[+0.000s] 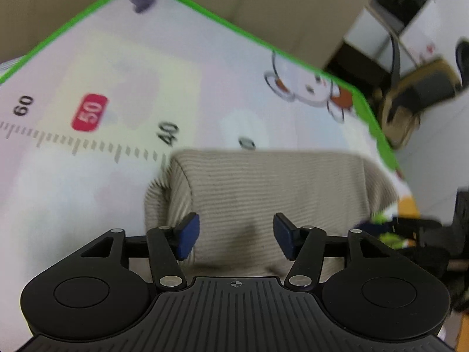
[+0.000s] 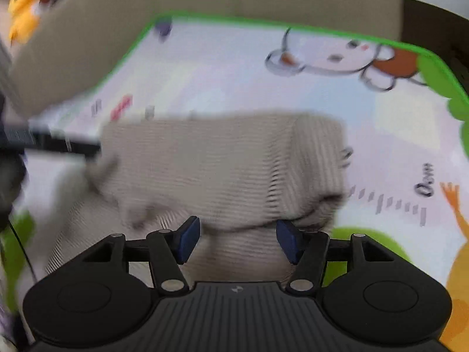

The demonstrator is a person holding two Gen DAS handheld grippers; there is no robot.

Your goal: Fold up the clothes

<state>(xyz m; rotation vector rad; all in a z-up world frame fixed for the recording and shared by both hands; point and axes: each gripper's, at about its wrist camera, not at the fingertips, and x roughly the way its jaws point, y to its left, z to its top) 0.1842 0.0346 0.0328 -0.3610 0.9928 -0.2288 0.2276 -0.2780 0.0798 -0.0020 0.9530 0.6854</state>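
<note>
The beige ribbed knit garment (image 1: 263,199) lies folded into a thick rectangular bundle on the pastel children's play mat with the green border (image 1: 88,176), its far fold line running across the mat just below the printed ruler markings (image 1: 76,143) and its right side near the mat's green edge. It looks soft, light and a little springy, the sort of knit that slumps and bulges at the folds instead of holding a crisp crease; in the right wrist view one end droops loosely (image 2: 307,205) and a lower layer spreads out towards the near left. My guess is it is best pinched through all layers at the doubled corners or along a folded edge, since a single layer would stretch and drag. The left gripper (image 1: 236,239) hangs over the near part of the bundle with its blue pads (image 1: 189,237) spread apart and nothing between them. The right gripper (image 2: 237,242) is likewise released, jaws parted above the knit, gripping nothing. Beyond the mat's far edge stands a beige sofa (image 1: 278,8).
</note>
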